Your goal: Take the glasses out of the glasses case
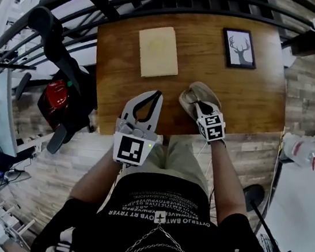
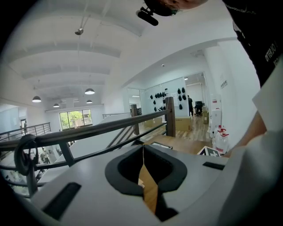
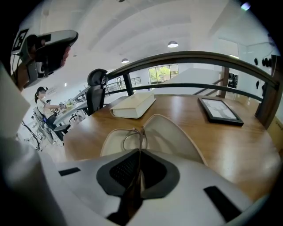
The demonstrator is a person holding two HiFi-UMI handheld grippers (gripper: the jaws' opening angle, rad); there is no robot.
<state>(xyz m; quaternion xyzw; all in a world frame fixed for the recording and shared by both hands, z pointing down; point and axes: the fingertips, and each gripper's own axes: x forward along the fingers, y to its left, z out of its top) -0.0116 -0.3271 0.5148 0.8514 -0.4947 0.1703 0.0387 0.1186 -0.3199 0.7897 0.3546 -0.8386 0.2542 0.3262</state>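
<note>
Right gripper (image 3: 139, 149), lower centre, pinches glasses (image 3: 134, 130) inside open glasses case (image 3: 177, 137); left gripper (image 2: 143, 150) closed, empty. Grasp step, seemingly; next, lift clear gently.

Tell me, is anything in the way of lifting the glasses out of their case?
Nothing visible is. The glasses case lies open on the table, and the right gripper is already shut on the glasses inside it. Nothing lies over them.

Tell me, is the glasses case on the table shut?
No, the glasses case lies open, with the glasses showing inside it.
</note>
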